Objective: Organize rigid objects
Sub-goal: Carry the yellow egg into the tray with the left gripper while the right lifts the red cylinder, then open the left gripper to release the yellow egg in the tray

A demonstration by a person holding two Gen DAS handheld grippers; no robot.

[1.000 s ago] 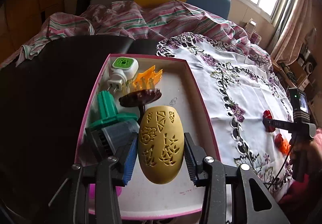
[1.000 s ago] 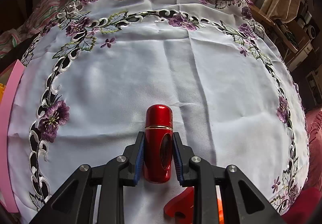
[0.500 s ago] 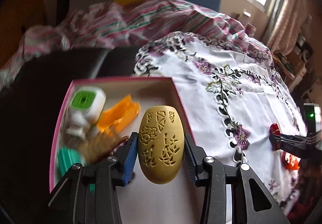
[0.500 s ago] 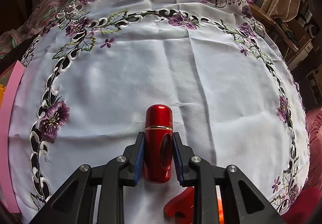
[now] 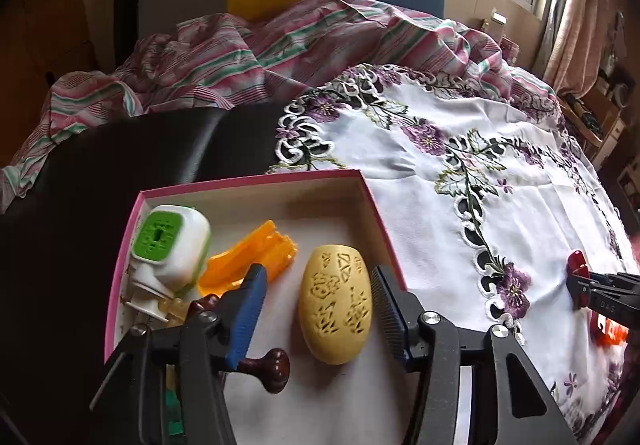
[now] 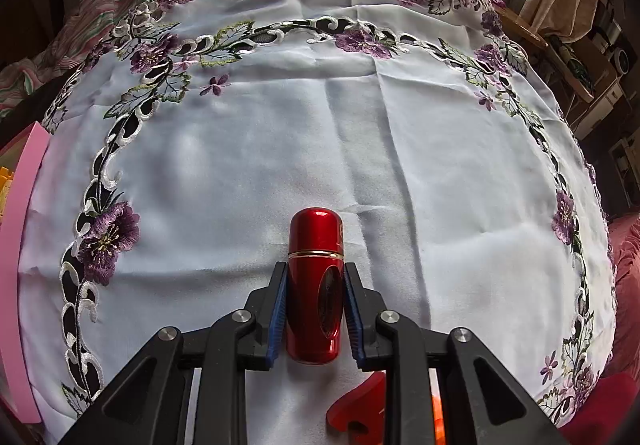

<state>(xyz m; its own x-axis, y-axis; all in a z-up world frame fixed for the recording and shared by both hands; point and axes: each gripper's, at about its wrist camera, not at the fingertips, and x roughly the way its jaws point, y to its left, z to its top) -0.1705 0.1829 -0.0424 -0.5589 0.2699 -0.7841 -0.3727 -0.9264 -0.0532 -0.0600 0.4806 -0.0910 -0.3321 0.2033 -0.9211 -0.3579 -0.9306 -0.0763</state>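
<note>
In the left wrist view my left gripper [image 5: 316,297] is open over the pink-rimmed box [image 5: 256,179]. The yellow carved oval piece [image 5: 336,301] lies in the box between the spread fingers, clear of both pads. The box also holds a white and green plug-in device [image 5: 168,249], an orange clip [image 5: 252,261] and a dark wooden stamp [image 5: 268,365]. In the right wrist view my right gripper [image 6: 315,305] is shut on a red metallic bottle [image 6: 316,285] on the white embroidered cloth [image 6: 280,149]. The bottle also shows in the left wrist view [image 5: 578,265].
A red plastic piece [image 6: 360,401] and an orange piece [image 5: 610,333] lie on the cloth by the right gripper. The pink box edge [image 6: 20,245] is at the far left of the right wrist view. A striped blanket [image 5: 280,45] lies behind the cloth.
My left gripper has opened and let go of the yellow oval piece, which now lies in the box. The left camera view has shifted over the box. The right gripper has not moved.
</note>
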